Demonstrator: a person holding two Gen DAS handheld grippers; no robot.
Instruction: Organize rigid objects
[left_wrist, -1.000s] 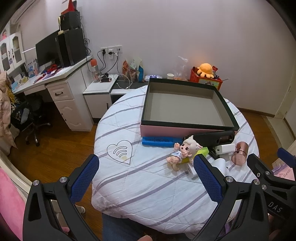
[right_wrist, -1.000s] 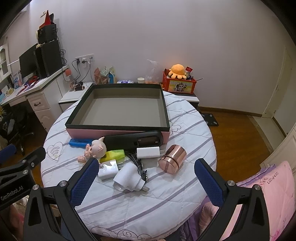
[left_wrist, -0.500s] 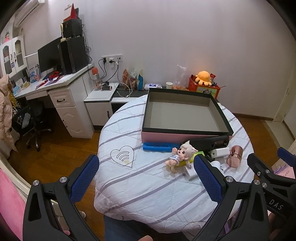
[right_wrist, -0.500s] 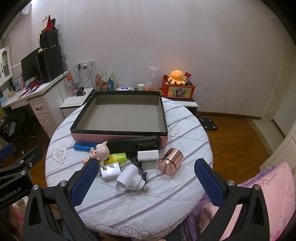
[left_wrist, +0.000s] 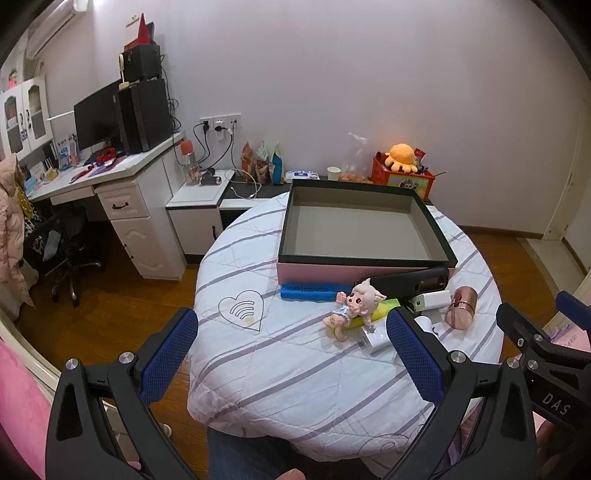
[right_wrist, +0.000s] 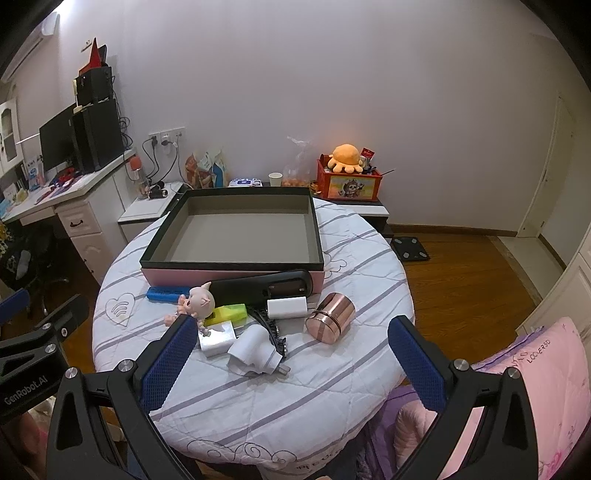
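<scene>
Both jaws wide, holding nothing — left gripper (left_wrist: 291, 354), right gripper (right_wrist: 286, 350) | round quilted table (right_wrist: 295, 387), open box (right_wrist: 236, 240) — clutter in front | desk (left_wrist: 110, 173) at left

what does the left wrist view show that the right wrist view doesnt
Only the left wrist view shows the left gripper's own open blue-padded fingers, held short of the table.

Only the right wrist view shows the black bathroom scale on the floor, the black comb and the right gripper's open fingers.

Both share the empty pink box with black rim, the pig-eared doll figurine and the copper cylindrical tin.
</scene>
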